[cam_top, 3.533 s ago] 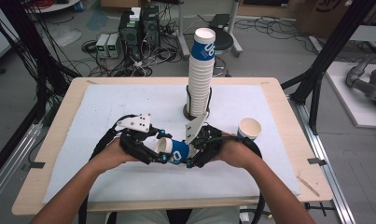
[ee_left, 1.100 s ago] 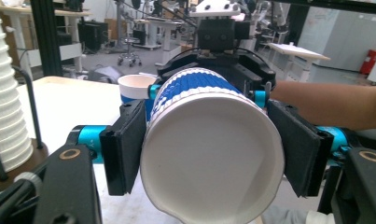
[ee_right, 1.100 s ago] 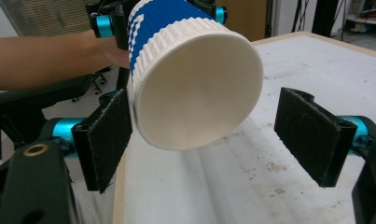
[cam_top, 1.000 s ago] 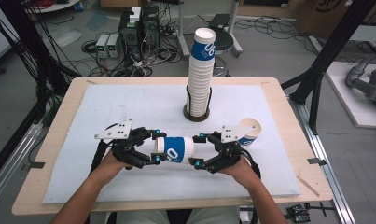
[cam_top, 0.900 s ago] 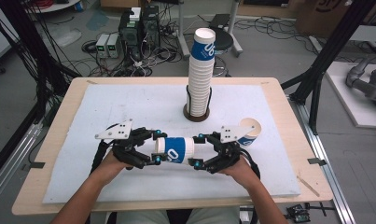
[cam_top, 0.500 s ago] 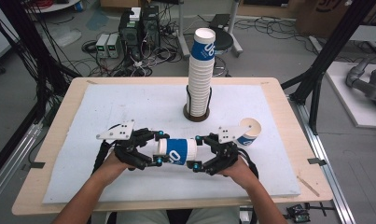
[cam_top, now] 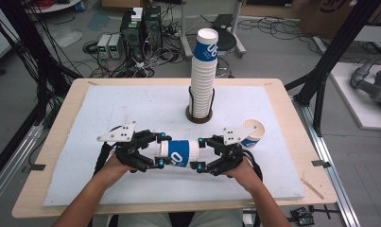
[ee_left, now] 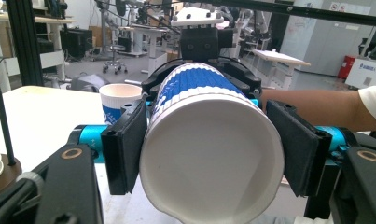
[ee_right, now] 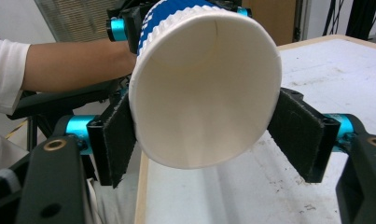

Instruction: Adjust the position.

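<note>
Both hands have drawn closer, so the blue cup (cam_top: 177, 153) hangs above the bench (cam_top: 131, 109) between left claw (cam_top: 158, 150) and right claw (cam_top: 203, 153), each spread loosely around it—likely a handover; beyond stands the cup stack (cam_top: 202, 75).

Grey floor (cam_top: 282, 52), tangled cables (cam_top: 145, 66), black stool (cam_top: 226, 40)

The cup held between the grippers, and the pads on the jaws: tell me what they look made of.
The cup looks like paper: matte white walls with a rolled rim and a ribbed blue-and-white printed sleeve. Its mouth is slightly squashed out of round, so the wall seems thin. The pads look like black foam or rubber with a rough, fuzzy matte face; which one, I cannot tell.
</note>
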### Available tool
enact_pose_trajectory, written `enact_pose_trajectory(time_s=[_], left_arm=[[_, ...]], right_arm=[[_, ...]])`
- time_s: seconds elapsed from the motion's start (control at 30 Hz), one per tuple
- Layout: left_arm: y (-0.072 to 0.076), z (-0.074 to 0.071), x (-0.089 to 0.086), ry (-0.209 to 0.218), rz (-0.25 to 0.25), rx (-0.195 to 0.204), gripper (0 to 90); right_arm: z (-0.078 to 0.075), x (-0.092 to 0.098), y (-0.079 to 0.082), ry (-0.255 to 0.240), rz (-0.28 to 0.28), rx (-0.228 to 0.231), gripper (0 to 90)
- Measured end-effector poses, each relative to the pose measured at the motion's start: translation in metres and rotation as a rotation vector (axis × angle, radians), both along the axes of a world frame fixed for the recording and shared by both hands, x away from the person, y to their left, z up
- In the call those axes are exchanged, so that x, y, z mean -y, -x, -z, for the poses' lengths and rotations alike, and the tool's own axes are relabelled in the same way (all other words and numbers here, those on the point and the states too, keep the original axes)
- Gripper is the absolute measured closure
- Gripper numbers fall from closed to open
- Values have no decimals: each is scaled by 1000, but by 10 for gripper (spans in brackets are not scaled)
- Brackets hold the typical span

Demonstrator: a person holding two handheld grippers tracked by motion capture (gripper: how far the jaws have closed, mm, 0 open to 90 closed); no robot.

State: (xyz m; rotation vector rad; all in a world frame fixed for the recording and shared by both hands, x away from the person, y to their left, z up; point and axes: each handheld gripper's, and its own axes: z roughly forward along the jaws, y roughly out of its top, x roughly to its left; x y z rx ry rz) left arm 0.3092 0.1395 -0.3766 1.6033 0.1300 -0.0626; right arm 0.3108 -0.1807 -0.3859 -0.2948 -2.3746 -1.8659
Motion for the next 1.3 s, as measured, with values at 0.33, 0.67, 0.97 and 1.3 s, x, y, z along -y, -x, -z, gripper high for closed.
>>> enact_pose_trajectory(time_s=[0.33, 0.67, 0.97, 1.3], left_arm=[[1, 2, 3, -54, -28, -8, 279], [2, 2, 3, -81, -60, -41, 166], [1, -7, -9, -151, -107, -45, 155], [1, -21, -9, -237, -111, -19, 155]], right_arm=[[0, 2, -2, 37, 9, 14, 306], [-2, 4, -3, 60, 17, 21, 311], [-15, 8, -5, 146, 38, 52, 311], [-35, 0, -9, 272, 16, 93, 310]])
